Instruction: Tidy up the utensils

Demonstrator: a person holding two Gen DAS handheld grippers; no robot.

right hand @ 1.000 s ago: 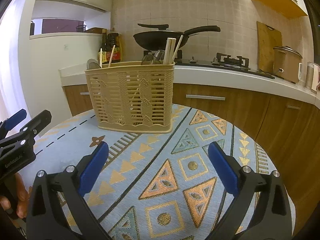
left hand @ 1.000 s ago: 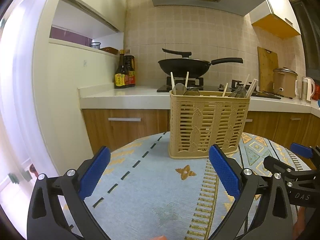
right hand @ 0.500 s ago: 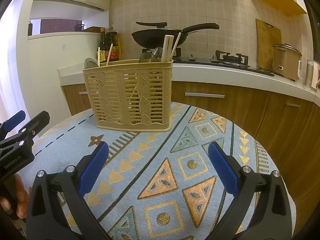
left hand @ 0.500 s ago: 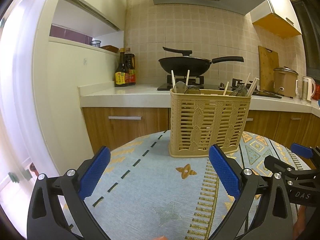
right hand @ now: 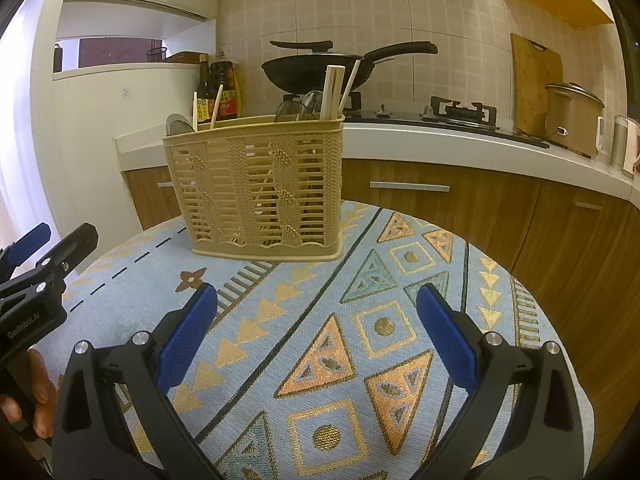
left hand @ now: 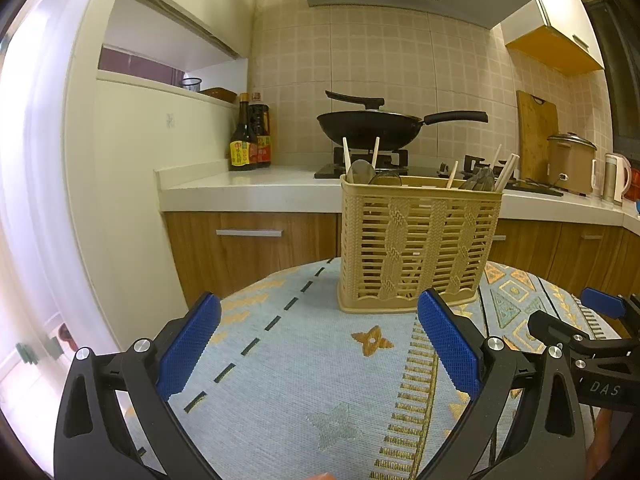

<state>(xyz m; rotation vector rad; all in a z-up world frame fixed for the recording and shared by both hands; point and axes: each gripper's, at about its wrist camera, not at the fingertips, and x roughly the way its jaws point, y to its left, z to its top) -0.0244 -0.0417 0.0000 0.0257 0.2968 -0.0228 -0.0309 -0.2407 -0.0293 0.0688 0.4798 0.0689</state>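
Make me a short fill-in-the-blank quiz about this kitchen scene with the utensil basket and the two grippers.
1. The beige utensil basket stands on the patterned ____.
2. Both the left gripper and the right gripper hold ____.
3. On the stove behind the basket sits a black ____.
4. Wooden chopsticks stand ____ the basket.

Missing words: tablecloth; nothing; wok; inside

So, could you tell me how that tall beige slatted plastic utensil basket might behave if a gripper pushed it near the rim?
The tall beige slatted plastic utensil basket probably tips rather than slides: it stands tall on a woven tablecloth. Its openwork walls suggest lightness, so the upright chopsticks and spoons would likely rattle or shift.
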